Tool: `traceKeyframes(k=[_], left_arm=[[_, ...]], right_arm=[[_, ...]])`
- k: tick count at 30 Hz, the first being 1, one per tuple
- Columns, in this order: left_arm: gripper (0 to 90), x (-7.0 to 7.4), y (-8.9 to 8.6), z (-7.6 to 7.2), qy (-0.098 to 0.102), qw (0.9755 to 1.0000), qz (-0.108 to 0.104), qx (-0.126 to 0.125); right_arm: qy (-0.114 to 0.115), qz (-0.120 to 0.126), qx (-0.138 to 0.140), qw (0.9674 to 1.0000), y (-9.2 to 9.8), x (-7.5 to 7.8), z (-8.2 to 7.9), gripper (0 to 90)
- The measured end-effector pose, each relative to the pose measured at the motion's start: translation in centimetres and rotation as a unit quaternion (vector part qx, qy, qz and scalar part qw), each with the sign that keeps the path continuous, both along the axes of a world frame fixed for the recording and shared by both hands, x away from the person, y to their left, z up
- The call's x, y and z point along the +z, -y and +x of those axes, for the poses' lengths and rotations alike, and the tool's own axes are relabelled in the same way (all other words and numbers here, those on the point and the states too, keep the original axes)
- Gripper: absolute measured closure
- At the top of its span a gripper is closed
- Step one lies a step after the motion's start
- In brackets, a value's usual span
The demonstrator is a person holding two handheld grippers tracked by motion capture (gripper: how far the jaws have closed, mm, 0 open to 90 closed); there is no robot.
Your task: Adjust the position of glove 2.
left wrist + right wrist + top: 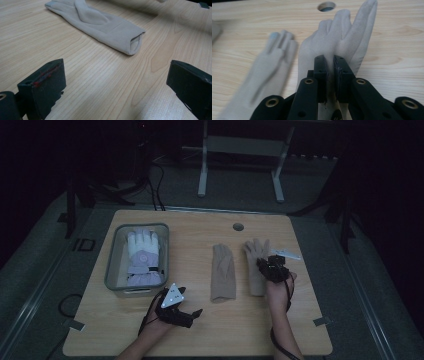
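A white and lilac padded glove is held in the clear plastic bin at the table's left. The left gripper is rested low, jaws spread wide and empty. The right beige fabric glove is pinched by the right gripper, beside the left beige glove.

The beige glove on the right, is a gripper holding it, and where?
Yes. The right gripper is shut on the right beige glove, pinching its palm just below the glove's fingers. The left gripper is open, holding nothing.
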State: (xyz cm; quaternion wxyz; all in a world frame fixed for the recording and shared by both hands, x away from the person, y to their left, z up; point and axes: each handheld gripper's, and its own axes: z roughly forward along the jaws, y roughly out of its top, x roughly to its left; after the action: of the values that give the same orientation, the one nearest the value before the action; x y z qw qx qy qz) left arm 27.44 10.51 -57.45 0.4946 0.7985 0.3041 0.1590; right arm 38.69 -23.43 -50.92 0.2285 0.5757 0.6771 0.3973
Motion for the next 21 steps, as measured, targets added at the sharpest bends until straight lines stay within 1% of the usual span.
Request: traceKeyframes(k=[2, 4, 6, 7, 9, 10, 11, 15, 16, 17, 18, 19, 21], left_arm=[[2.6, 0.0, 0.0, 0.0, 0.000, 1.0000, 0.000, 0.000], [2.5, 0.0, 0.0, 0.0, -0.001, 1.0000, 0.001, -0.001], [2.5, 0.0, 0.0, 0.0, -0.001, 1.0000, 0.002, -0.001], [2.6, 0.0, 0.0, 0.0, -0.001, 1.0000, 0.002, -0.002], [2.6, 0.0, 0.0, 0.0, -0.001, 1.0000, 0.001, -0.002], [2.5, 0.0, 0.0, 0.0, -0.001, 1.0000, 0.001, -0.002], [2.6, 0.0, 0.0, 0.0, 0.000, 1.0000, 0.002, -0.002], [2.6, 0.0, 0.1, -0.1, 0.003, 1.0000, 0.004, -0.003], [2.5, 0.0, 0.1, -0.1, 0.003, 1.0000, 0.004, -0.003], [2.6, 0.0, 0.1, -0.1, 0.004, 1.0000, 0.004, -0.004], [2.6, 0.0, 0.1, -0.1, 0.004, 1.0000, 0.004, -0.004], [2.6, 0.0, 0.0, -0.1, 0.004, 1.0000, 0.003, -0.004], [2.5, 0.0, 0.0, -0.1, 0.004, 1.0000, 0.003, -0.005]], right_arm=[[0.011, 0.005, -0.004, 0.9999, -0.9, 0.5, -0.2, 81.8], [0.016, 0.020, -0.001, 0.9997, -1.6, 1.0, -0.4, 81.7], [0.025, 0.020, 0.002, 0.9995, -2.8, 1.5, -0.5, 81.7], [0.025, 0.027, 0.005, 0.9993, -3.3, 1.7, -0.5, 81.7], [0.026, 0.035, 0.006, 0.9990, -4.3, 1.9, -0.6, 81.7], [0.023, 0.041, 0.008, 0.9989, -4.9, 1.9, -0.6, 81.6], [0.023, 0.043, 0.011, 0.9987, -5.5, 1.9, -0.7, 81.6], [0.022, 0.039, 0.018, 0.9988, -7.6, 1.7, -0.7, 81.6], [0.022, 0.039, 0.020, 0.9988, -8.1, 1.5, -0.7, 81.4], [0.018, 0.047, 0.024, 0.9985, -8.5, 1.2, -0.6, 81.4], [0.016, 0.047, 0.024, 0.9985, -8.9, 1.0, -0.6, 81.4], [0.017, 0.039, 0.021, 0.9989, -9.2, 0.7, -0.6, 81.3], [0.007, 0.045, 0.017, 0.9988, -9.7, 0.1, -0.5, 81.3]])
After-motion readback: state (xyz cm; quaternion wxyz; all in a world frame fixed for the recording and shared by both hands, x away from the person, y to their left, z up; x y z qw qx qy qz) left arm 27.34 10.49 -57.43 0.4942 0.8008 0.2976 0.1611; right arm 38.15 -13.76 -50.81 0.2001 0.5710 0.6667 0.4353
